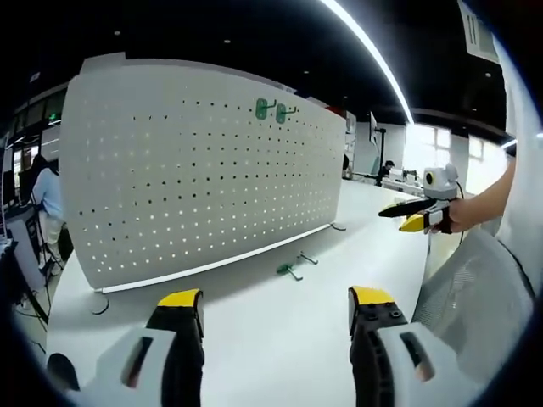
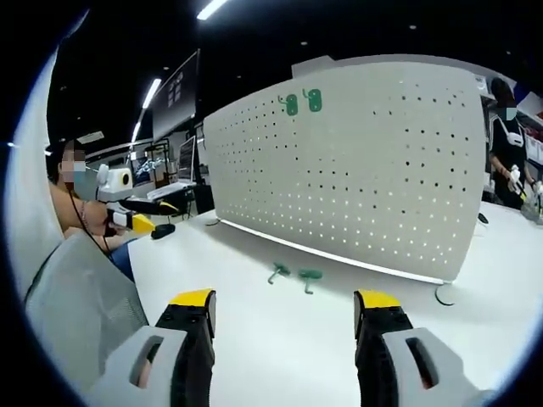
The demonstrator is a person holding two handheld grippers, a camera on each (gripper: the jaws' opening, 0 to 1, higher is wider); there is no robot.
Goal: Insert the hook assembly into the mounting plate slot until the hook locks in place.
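A white pegboard mounting plate [image 1: 204,170] [image 2: 373,161] stands upright on the white table. Two green hooks [image 1: 272,109] [image 2: 302,103] hang side by side near its top edge. Two more green hook assemblies [image 1: 295,264] [image 2: 293,275] lie loose on the table in front of the board's base. My left gripper [image 1: 276,298] is open and empty, low over the table, well short of the loose hooks. My right gripper [image 2: 286,298] is also open and empty. Each gripper shows in the other's view, held up off to the side [image 1: 394,219] [image 2: 161,216].
The table [image 1: 271,339] [image 2: 280,348] is bare between the grippers and the board. A dark cable foot [image 2: 441,295] [image 1: 100,305] sits at one end of the board. A grey mesh surface [image 1: 475,297] [image 2: 76,314] is close beside me. People [image 1: 47,195] [image 2: 509,140] stand at desks behind.
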